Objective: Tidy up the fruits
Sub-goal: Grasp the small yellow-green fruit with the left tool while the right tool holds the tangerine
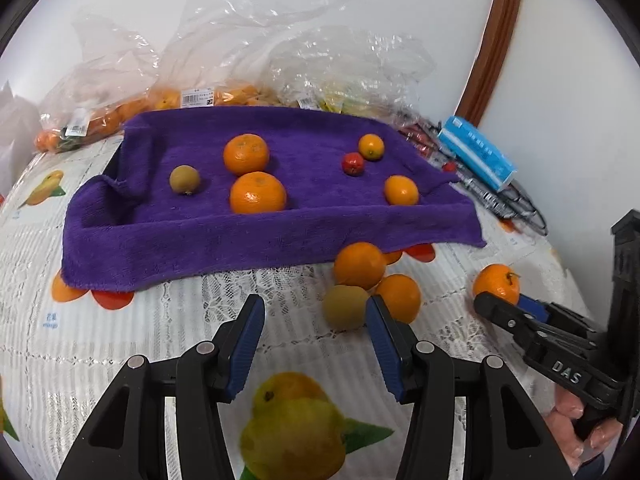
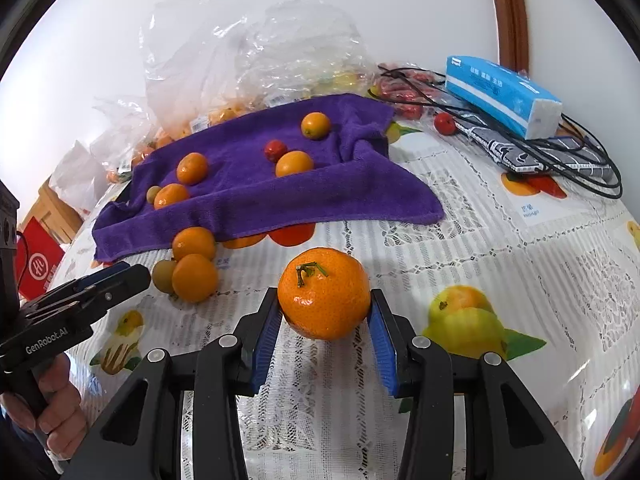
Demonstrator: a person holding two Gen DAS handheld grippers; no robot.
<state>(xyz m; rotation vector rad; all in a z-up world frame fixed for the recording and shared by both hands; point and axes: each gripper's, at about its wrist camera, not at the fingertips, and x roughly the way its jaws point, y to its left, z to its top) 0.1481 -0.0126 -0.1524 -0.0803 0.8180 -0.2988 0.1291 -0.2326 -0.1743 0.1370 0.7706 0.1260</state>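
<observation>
A purple towel (image 1: 240, 240) (image 2: 280, 200) carries several oranges, among them two large ones (image 1: 245, 153) (image 1: 258, 193), a small red fruit (image 1: 352, 164) and a greenish-brown fruit (image 1: 185, 179). In front of its edge lie two oranges (image 1: 359, 265) (image 1: 400, 296) and a yellow-green fruit (image 1: 345, 307) on the tablecloth. My left gripper (image 1: 315, 308) (image 2: 120, 276) is open just short of that fruit, with nothing pressed between its pads. My right gripper (image 2: 325, 300) (image 1: 496, 300) is shut on a stemmed mandarin (image 2: 324, 292) (image 1: 496, 282), which rests low over the table.
Clear plastic bags (image 1: 240, 40) holding more fruit line the back by the wall. A blue tissue pack (image 2: 504, 96), black cables (image 2: 580, 160) and a loose red fruit (image 2: 444, 123) sit at the far right. A lace tablecloth (image 2: 480, 260) with fruit prints covers the table.
</observation>
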